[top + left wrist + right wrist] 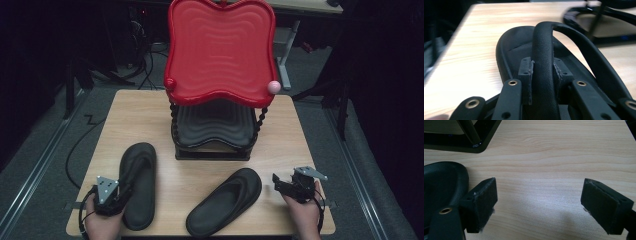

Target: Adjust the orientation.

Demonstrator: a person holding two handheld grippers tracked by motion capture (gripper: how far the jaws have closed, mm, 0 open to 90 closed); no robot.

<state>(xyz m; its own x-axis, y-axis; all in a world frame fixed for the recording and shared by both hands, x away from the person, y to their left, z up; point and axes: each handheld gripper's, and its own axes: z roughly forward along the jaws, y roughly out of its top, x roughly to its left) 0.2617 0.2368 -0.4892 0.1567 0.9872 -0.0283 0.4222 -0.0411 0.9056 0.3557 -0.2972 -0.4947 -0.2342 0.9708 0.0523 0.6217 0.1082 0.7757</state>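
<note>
Two black flip-flops lie on the wooden table (145, 107). The left flip-flop (141, 167) points away from me, and my left gripper (121, 195) is shut on its strap near the heel end. In the left gripper view the pads (526, 75) press both sides of the strap (544, 47), with my left gripper (543, 71) over the sole (511, 47). The right flip-flop (225, 202) lies slanted at the front centre. Just to its right, my right gripper (285, 182) stands open. In the right gripper view, my right gripper (539, 202) has bare table between its jaws and the flip-flop (441, 182) beside it.
A two-tier rack stands at the table's middle back, with a red wavy tray (220, 50) on top and a black tray (212, 122) below. A pink ball (273, 86) caps one post. The rack's base (454, 146) lies ahead of my right gripper. The table edges drop to a grey floor.
</note>
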